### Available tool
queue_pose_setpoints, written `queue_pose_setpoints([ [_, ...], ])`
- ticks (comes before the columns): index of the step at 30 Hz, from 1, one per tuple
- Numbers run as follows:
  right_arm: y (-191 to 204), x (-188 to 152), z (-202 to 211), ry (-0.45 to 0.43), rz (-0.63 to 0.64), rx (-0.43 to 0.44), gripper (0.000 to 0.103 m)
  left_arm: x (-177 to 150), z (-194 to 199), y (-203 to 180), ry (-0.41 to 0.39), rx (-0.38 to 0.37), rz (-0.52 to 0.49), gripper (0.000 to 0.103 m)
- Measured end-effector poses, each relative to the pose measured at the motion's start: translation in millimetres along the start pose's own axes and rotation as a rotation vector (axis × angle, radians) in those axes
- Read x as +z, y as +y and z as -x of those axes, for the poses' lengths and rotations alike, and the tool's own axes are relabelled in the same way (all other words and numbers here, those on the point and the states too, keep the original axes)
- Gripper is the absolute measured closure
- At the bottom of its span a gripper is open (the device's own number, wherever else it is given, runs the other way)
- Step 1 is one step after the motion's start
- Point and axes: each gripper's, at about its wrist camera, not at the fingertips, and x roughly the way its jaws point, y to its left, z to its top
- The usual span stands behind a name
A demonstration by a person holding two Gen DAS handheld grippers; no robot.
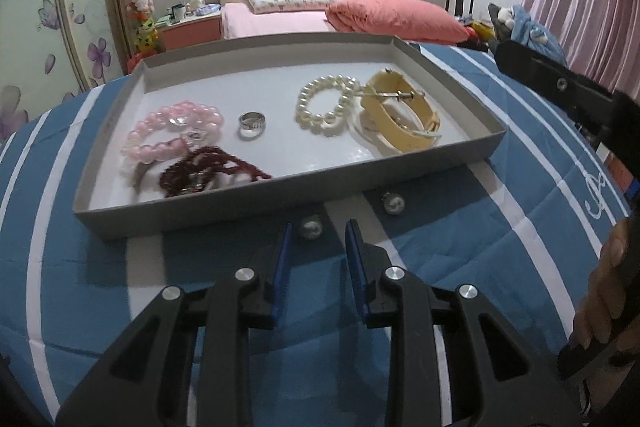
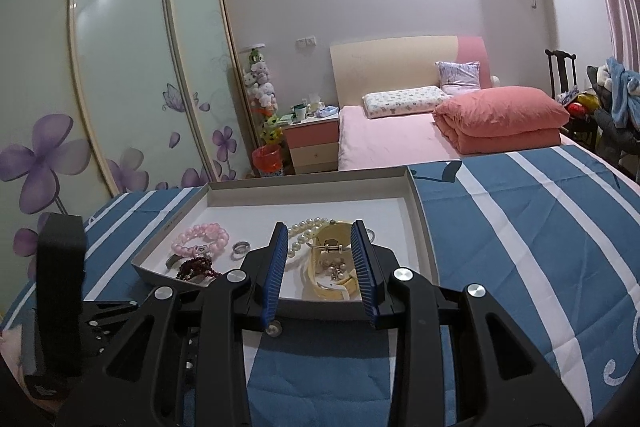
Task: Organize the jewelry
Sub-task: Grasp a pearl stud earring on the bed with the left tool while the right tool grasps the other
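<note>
A grey cardboard tray [image 1: 280, 197] lies on a blue striped cover. It holds a pink bead bracelet [image 1: 172, 135], a dark red bead string [image 1: 208, 173], a silver ring [image 1: 252, 125], a white pearl bracelet [image 1: 326, 105] and a cream strap bangle [image 1: 400, 117]. Two pearl earrings [image 1: 311, 227] [image 1: 394, 203] lie on the cover in front of the tray. My left gripper [image 1: 318, 227] is open, low over the cover, its tips near the left earring. My right gripper [image 2: 320, 231] is open and empty, held above the tray [image 2: 424, 227] over the bangle [image 2: 332, 267].
The blue and white striped cover [image 1: 500, 227] spreads all around the tray. The right gripper's body and the hand holding it [image 1: 600, 267] stand at the right in the left wrist view. A pink bed [image 2: 392, 139], a nightstand [image 2: 314, 143] and a wardrobe stand behind.
</note>
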Motion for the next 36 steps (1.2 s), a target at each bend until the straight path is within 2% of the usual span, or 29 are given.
queue_pose_setpoints([
  [2, -0.6, -1.9, 0.0, 0.004, -0.005, 0.003, 0.069, 2.8, -6.1, -3.2, 0.021, 0.010, -0.005, 0.075],
  [9, -5.0, -3.8, -1.0, 0.013, -0.018, 0.010, 0.069, 8.7, -12.6, -7.2, 0.023, 0.054, 0.003, 0.075],
  [11, -5.1, -4.7, -2.1, 0.018, -0.019, 0.014, 0.069, 9.2, -12.7, -7.9, 0.024, 0.064, 0.002, 0.077],
  [12, -4.5, -4.7, -2.3, 0.019, -0.018, 0.014, 0.069, 9.6, -13.4, -7.7, 0.024, 0.072, 0.004, 0.083],
  [14, -4.4, -5.2, -2.2, 0.021, -0.016, 0.016, 0.069, 10.2, -13.2, -5.6, 0.024, 0.073, 0.008, 0.089],
  [21, 0.1, -7.1, -2.4, 0.054, 0.000, 0.036, 0.069, -3.3, 2.0, 21.9, 0.019, 0.088, 0.037, 0.089],
  [25, 10.2, -13.7, -6.9, 0.122, 0.045, 0.069, 0.069, -18.1, 19.4, 57.6, 0.012, 0.147, 0.090, 0.089],
  [28, 24.5, -22.0, -16.2, 0.218, 0.109, 0.099, 0.069, -26.9, 30.8, 79.6, 0.003, 0.181, 0.131, 0.089],
  [33, 44.4, -38.6, -37.9, 0.366, 0.184, 0.081, 0.070, -32.1, 41.4, 102.2, -0.009, 0.188, 0.192, 0.089],
  [36, 46.3, -43.7, -45.6, 0.409, 0.182, 0.064, 0.075, -33.1, 44.1, 108.1, -0.014, 0.178, 0.208, 0.089],
])
